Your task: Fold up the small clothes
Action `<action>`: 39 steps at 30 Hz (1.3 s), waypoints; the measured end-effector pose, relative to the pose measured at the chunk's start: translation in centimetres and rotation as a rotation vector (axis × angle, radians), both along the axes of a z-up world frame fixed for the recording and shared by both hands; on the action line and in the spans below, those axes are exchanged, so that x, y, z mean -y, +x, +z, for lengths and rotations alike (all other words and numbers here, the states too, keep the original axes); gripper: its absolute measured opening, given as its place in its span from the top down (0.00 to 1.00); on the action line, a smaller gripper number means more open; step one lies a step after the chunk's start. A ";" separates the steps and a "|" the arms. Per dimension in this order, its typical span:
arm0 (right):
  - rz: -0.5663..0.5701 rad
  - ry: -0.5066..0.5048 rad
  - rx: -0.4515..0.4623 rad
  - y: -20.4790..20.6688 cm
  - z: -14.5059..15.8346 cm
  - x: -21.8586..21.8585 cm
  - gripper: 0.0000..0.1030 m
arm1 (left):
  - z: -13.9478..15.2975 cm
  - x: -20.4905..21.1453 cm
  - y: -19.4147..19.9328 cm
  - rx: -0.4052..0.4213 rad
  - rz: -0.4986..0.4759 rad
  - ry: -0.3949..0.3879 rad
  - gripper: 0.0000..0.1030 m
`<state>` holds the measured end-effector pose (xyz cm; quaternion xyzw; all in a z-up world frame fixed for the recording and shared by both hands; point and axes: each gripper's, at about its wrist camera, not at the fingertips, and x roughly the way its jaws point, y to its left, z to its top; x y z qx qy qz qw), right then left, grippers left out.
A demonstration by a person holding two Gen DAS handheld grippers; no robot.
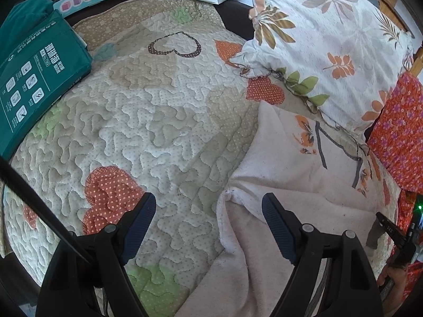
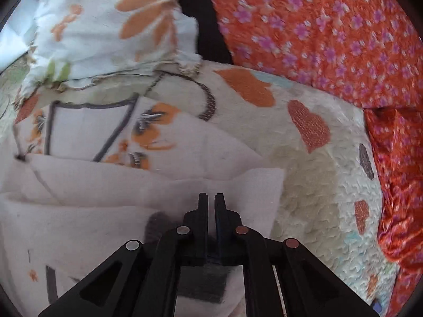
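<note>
Quilted bedding (image 1: 148, 121) with heart patches covers the surface. On it lies a pale pink garment (image 1: 290, 185) with orange butterfly prints, just below a leaf-print pillow (image 1: 330, 39). Beside the garment's left edge the left gripper (image 1: 208, 224) hangs spread wide, grasping nothing. Over the garment's lower hem the right gripper (image 2: 211, 200) is nearly clenched; whether cloth is pinched I cannot tell.

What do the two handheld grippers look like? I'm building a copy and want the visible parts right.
Both are black plastic linkage frames with round metal pivot pins. The left gripper has two tapered fingers faced with dark blue ribbed pads. The right gripper has slim black fingers with squared tips; its pins look silver and coppery. From the left view, its body carries a small green light. A thin black cable crosses the left frame.
</note>
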<state>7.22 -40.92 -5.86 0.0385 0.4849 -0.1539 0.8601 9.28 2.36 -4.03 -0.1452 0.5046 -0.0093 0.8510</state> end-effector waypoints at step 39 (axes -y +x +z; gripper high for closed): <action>-0.204 0.520 0.085 -28.9 -4.5 0.7 0.46 | -4.5 -2.7 -12.5 -0.060 -0.259 -0.070 0.21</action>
